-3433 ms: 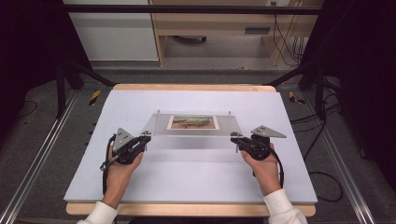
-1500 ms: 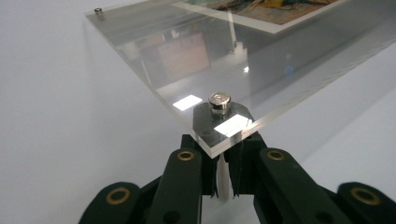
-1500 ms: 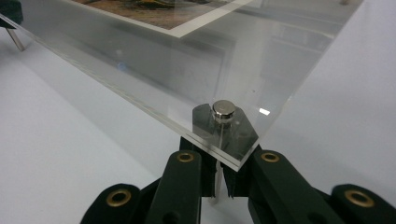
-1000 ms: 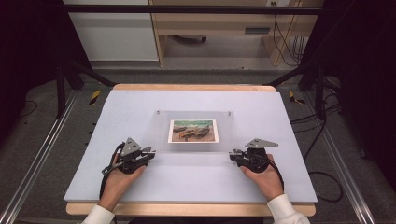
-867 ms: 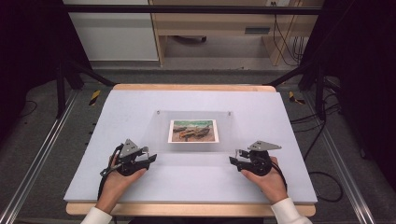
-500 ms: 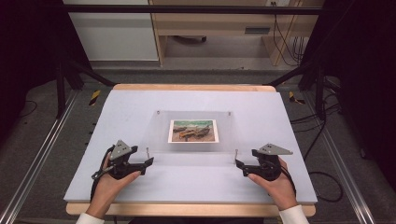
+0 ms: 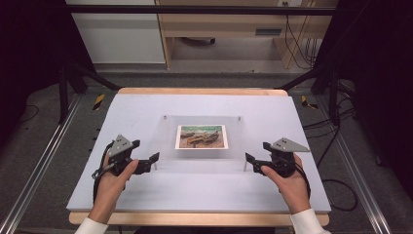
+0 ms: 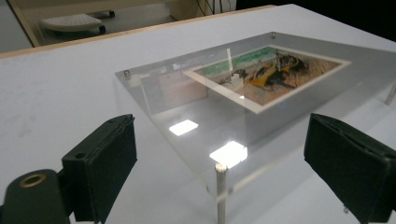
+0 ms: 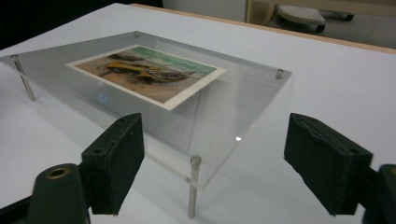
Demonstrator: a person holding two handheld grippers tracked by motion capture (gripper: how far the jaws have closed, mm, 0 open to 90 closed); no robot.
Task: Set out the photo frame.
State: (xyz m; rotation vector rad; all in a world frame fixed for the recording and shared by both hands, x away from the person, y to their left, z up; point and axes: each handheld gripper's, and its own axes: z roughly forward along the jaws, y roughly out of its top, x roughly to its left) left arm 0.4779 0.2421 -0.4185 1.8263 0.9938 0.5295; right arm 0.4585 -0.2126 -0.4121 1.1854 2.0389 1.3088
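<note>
Now clear frame (image 7: 202, 138) on table (image 7: 146, 195), left tool (image 7: 152, 160) open, right tool (image 7: 250, 161) open

Before you, the pale table (image 7: 146, 112) carries a clear acrylic frame (image 7: 168, 141) standing on short metal pins (image 8: 221, 186).

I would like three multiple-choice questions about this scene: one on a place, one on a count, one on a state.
1. Where does the picture lie?
A. under the clear panel
B. on the floor
C. between one gripper's jaws

2. How many metal corner posts hold the panel up?
A. two
B. four
C. six

3. How do the left gripper and right gripper stand?
A. both shut
B. one shut
C. both open

Answers: 1 A, the print shows through the panel. 2 B, one post at each corner. 3 C, each gripper view shows wide jaws around a post.
</note>
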